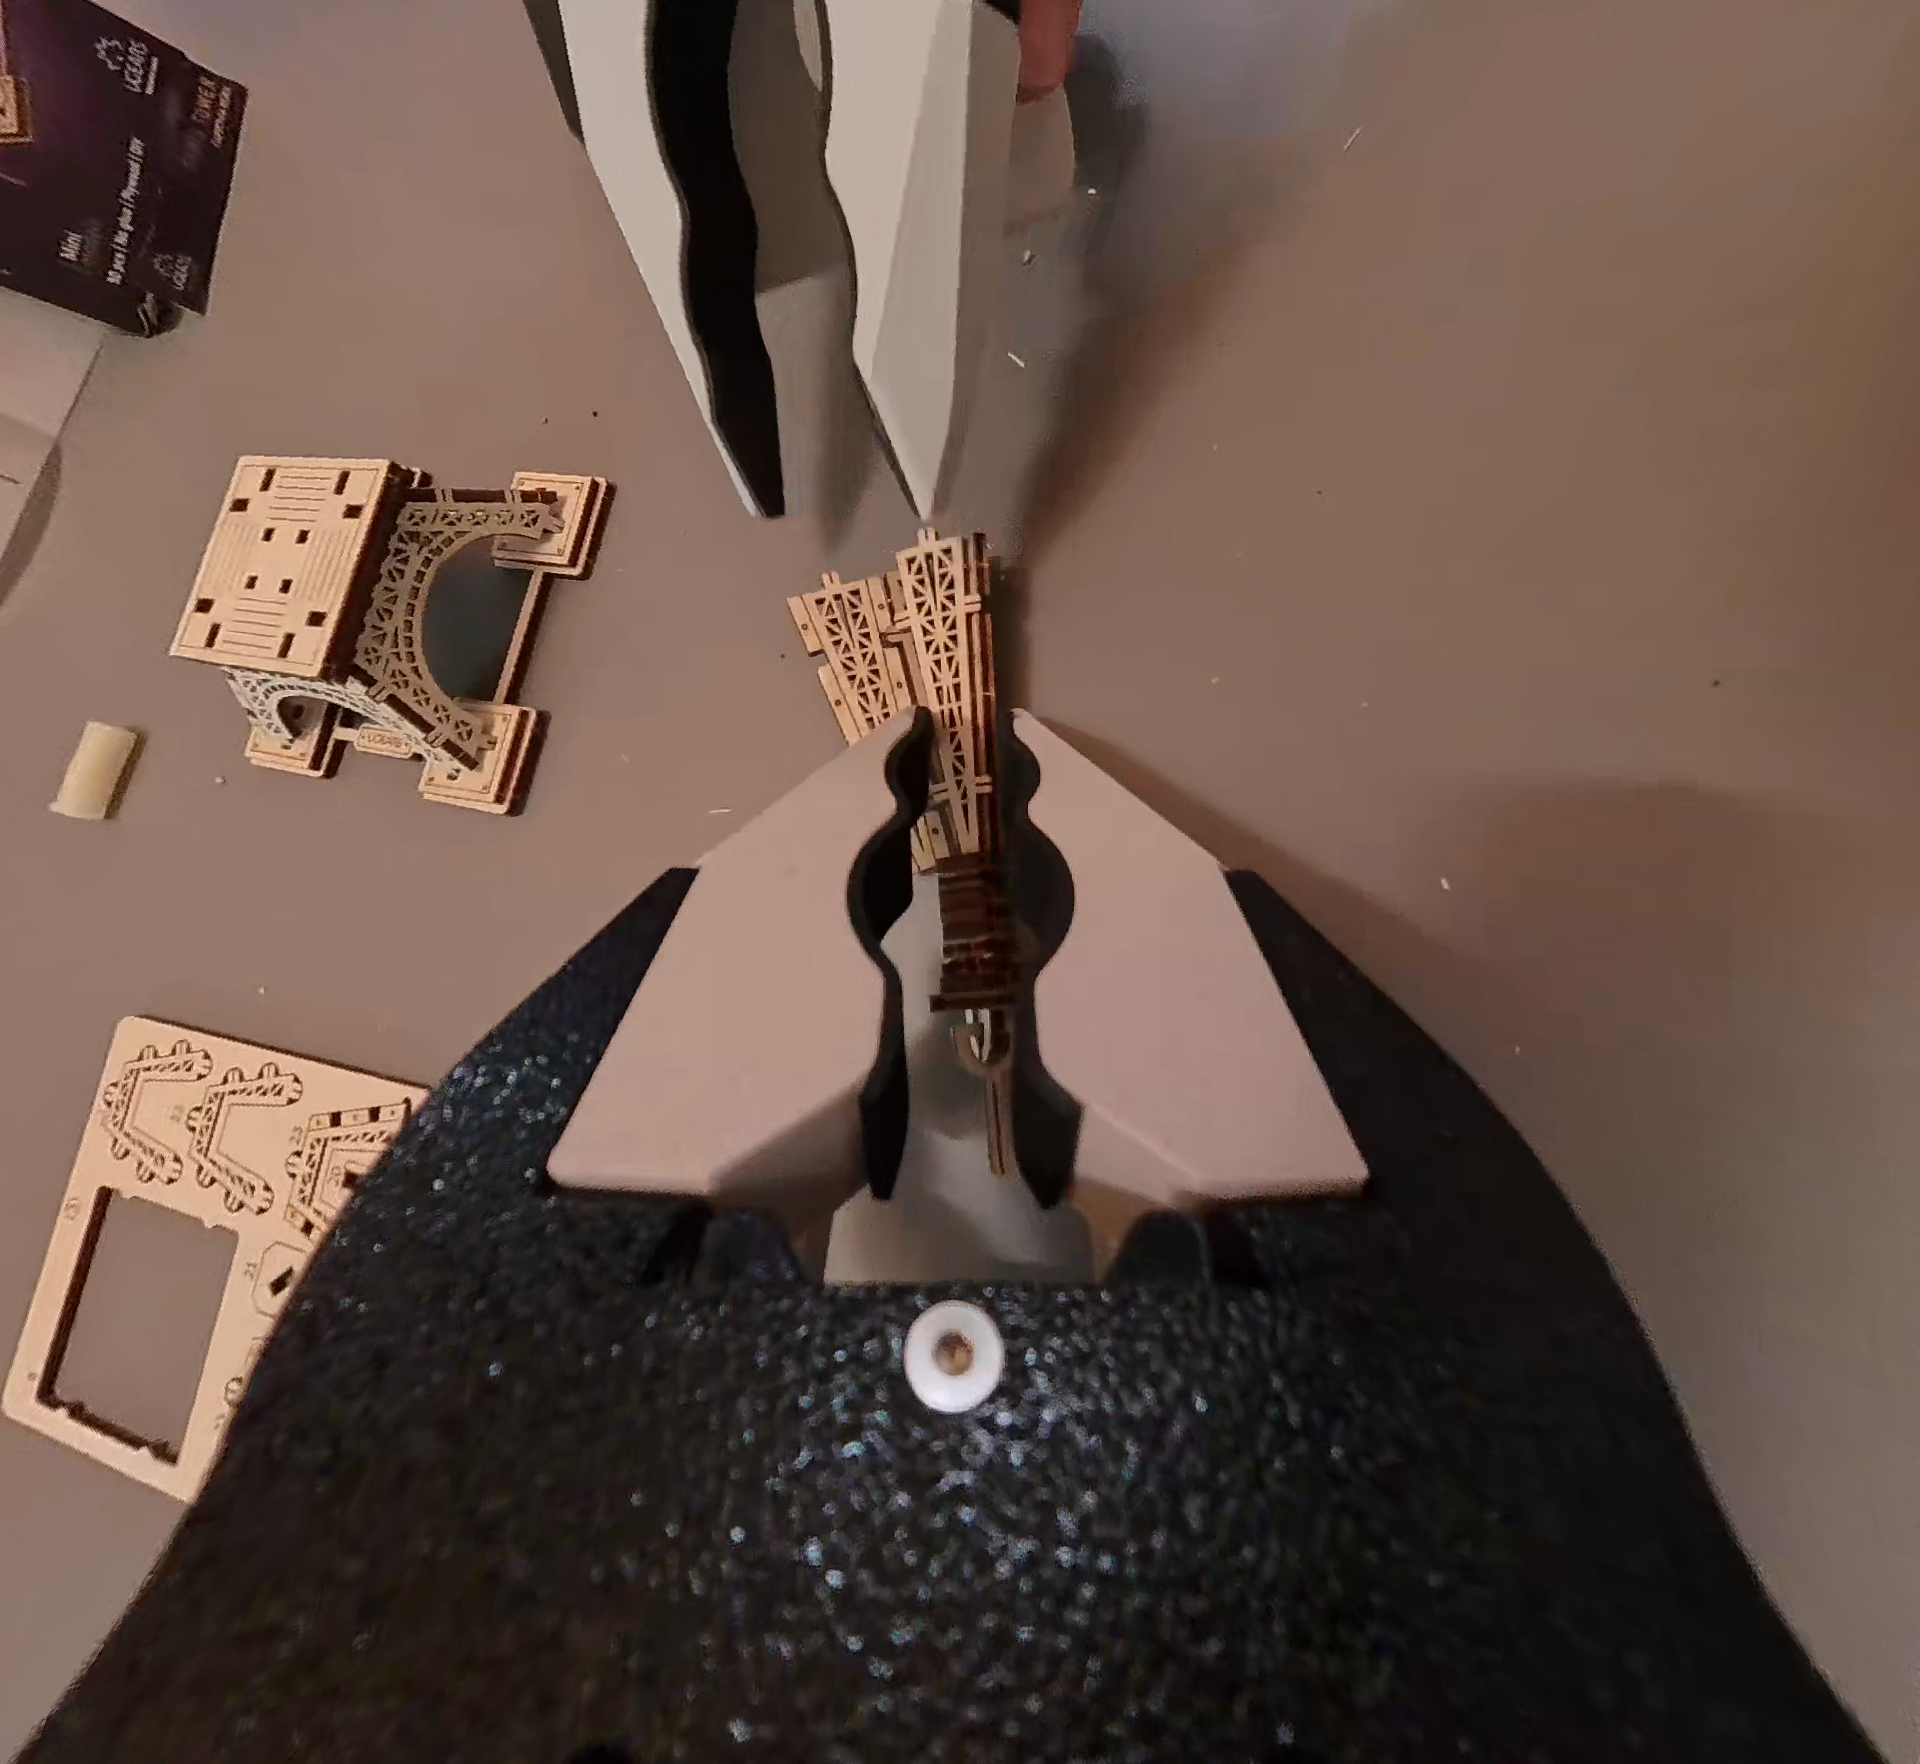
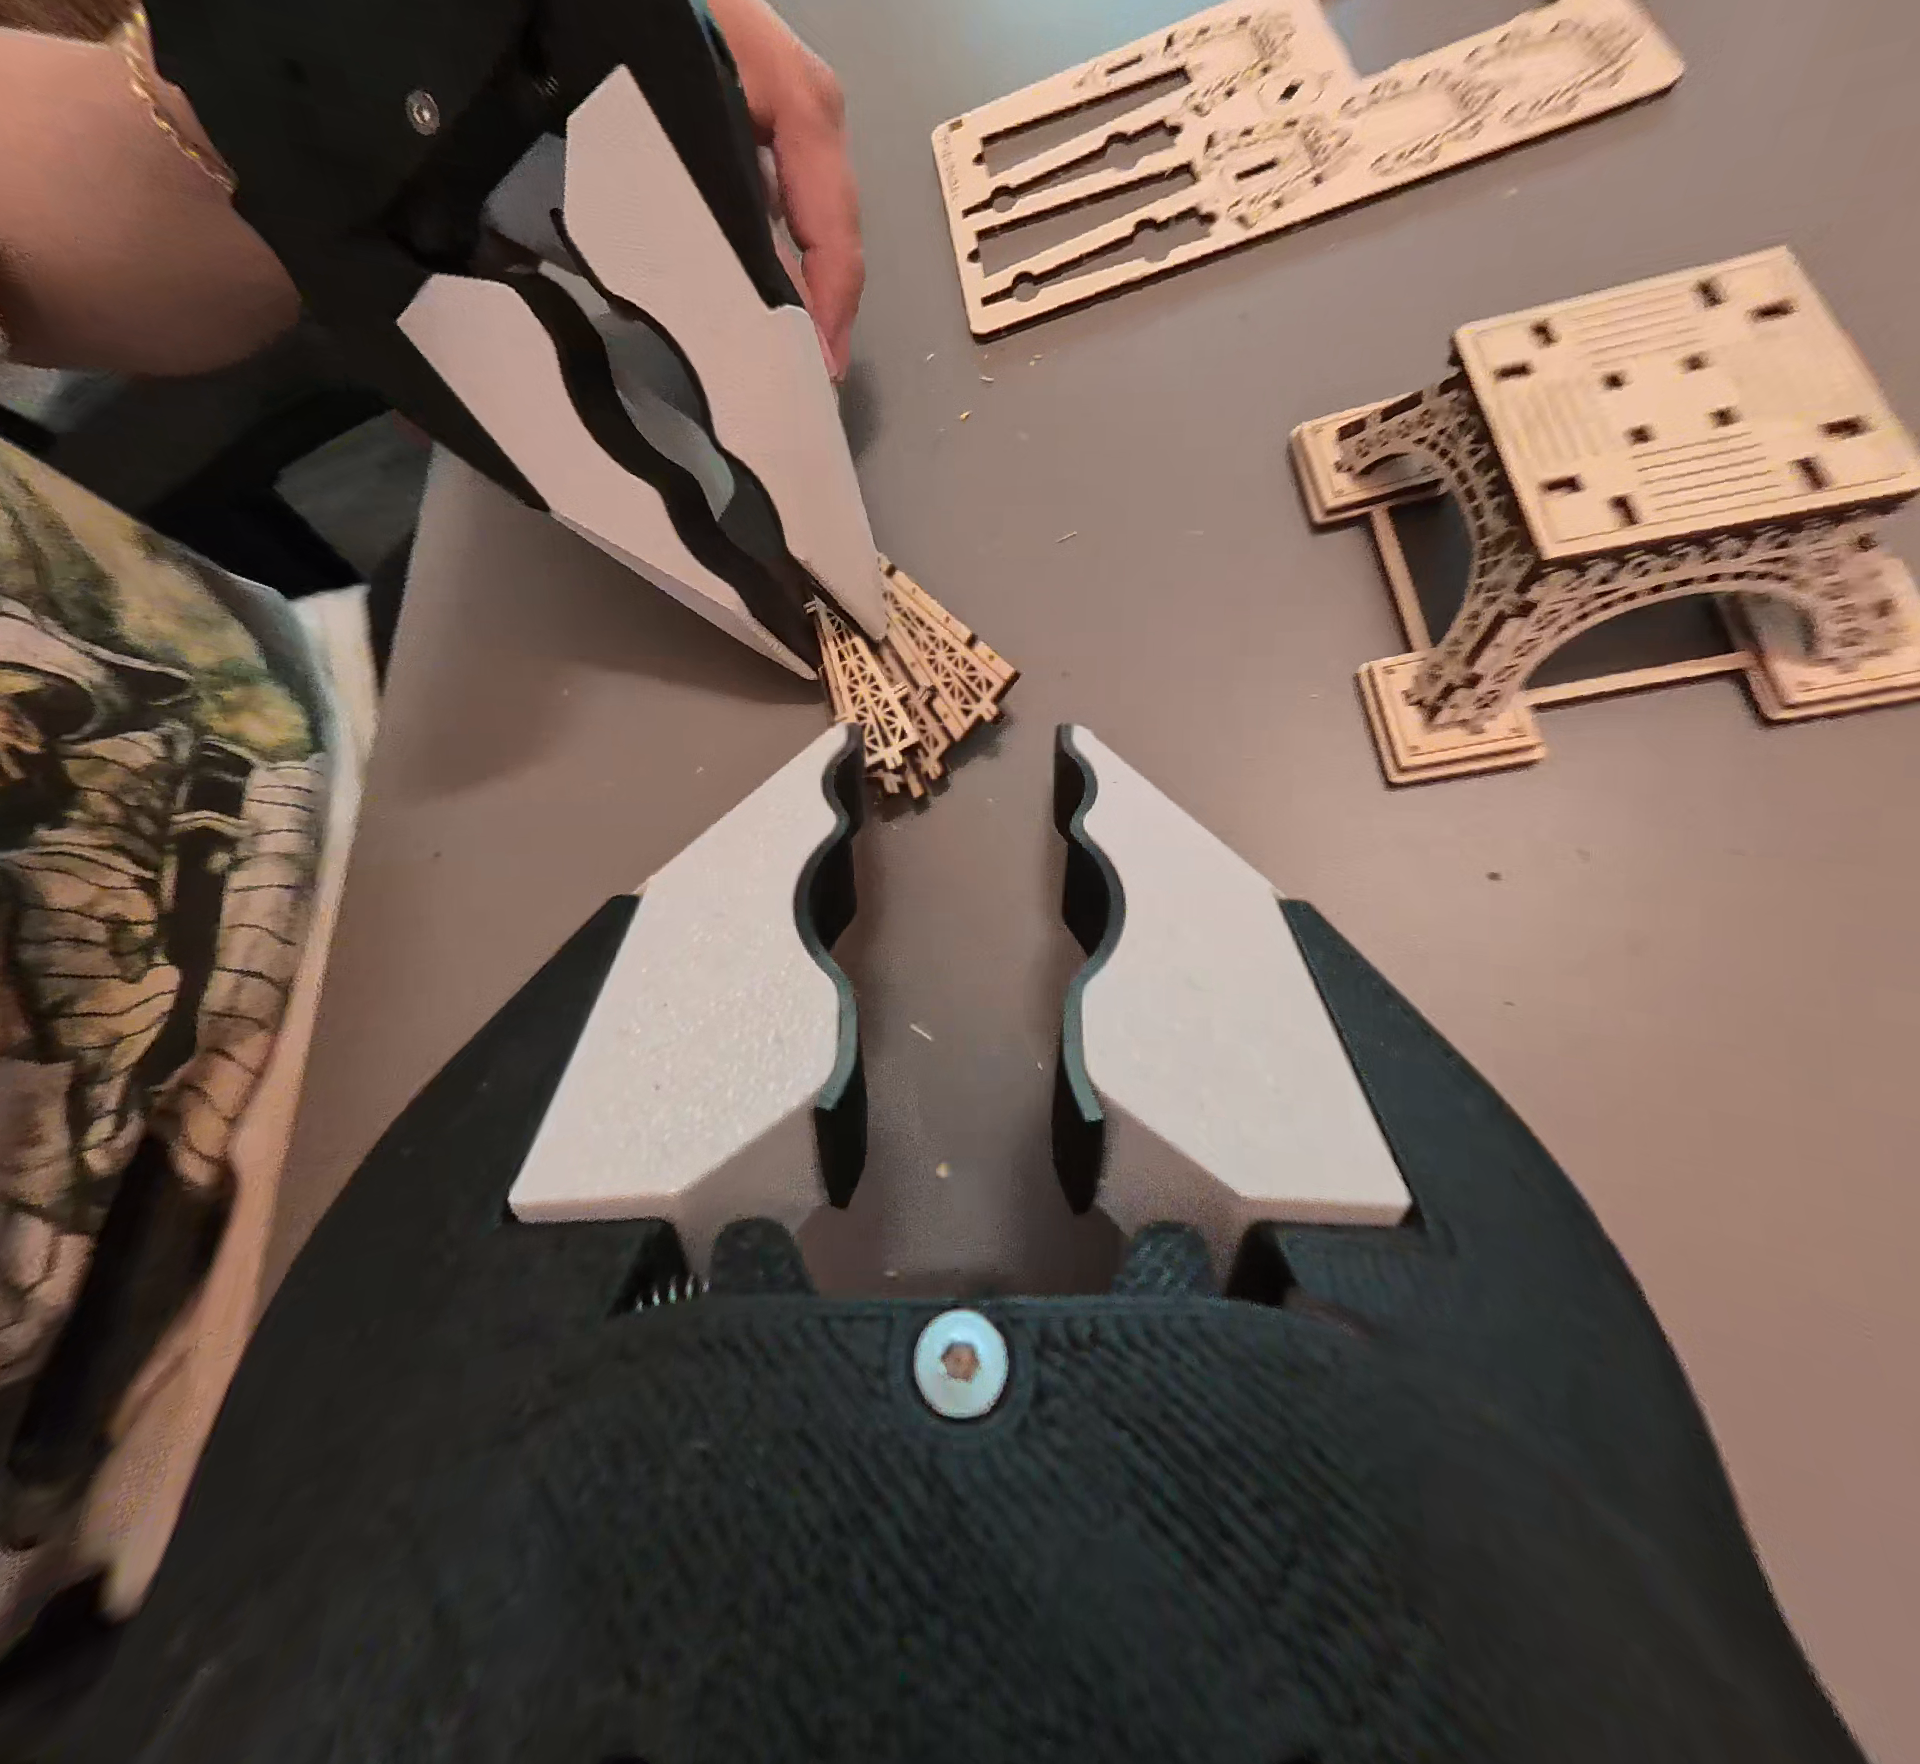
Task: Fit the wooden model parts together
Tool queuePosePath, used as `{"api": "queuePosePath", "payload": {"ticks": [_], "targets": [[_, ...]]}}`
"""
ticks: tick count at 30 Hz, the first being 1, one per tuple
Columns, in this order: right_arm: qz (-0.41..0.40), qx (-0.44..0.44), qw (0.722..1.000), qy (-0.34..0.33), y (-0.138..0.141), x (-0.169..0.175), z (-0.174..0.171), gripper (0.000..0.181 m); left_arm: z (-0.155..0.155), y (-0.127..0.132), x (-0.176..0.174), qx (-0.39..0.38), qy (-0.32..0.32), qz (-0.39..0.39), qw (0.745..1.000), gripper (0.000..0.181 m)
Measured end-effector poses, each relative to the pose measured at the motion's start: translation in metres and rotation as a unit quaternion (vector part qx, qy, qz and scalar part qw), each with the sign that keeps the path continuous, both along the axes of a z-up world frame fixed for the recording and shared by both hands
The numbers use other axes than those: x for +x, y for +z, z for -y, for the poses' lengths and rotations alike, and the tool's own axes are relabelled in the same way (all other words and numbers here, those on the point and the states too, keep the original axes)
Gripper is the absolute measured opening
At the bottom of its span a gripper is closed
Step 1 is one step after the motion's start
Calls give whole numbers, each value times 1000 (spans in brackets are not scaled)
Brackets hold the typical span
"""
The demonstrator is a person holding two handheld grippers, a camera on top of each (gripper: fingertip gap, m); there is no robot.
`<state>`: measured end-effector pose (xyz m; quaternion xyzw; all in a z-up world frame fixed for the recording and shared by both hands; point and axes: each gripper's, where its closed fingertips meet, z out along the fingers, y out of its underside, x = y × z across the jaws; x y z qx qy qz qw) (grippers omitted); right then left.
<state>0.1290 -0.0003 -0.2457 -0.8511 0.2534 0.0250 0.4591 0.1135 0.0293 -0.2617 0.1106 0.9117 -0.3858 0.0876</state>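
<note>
1. your left gripper (image 1: 961,727) is clamped on the tower's upper section (image 1: 951,675), a bundle of lattice panels; its wide end sticks out past the fingertips and touches or hangs just over the grey table (image 1: 1455,571), i cannot tell which.
2. your right gripper (image 2: 956,738) stands open with nothing in it, its left fingertip (image 2: 842,748) just beside the splayed end of that section.
3. the step in hand looks like squaring up the upper section before it goes on the base: the panels fan apart at the wide end and seem not fully seated.
4. the arched base (image 1: 364,623) sits well apart on the table, its slotted platform facing up and nothing on it.
5. the next move likely calls for you to close the right gripper gently across the loose panel ends, pressing them together while the left holds firm.
6. go light, the thin lattice would probably snap under a hard squeeze.
7. the punched-out parts sheet (image 2: 1299,114) lies beyond the base, out of your way.
</note>
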Motion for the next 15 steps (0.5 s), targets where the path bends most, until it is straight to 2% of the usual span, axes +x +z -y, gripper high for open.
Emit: {"api": "queuePosePath", "payload": {"ticks": [3,6,9,15], "targets": [[67,-14,997,33,6,-8,-3,29,1,0,2,6,-5,21,1000,10],[76,-42,994,62,-3,-15,-6,30,2,0,3,10,-21,56,998,11],[72,-33,996,51,-4,-13,-9,29,3,0,3,7,-28,86,996,11],[97,-29,994,35,1,-10,-10,14,0,0,6,0,-16,106,994,10]]}}
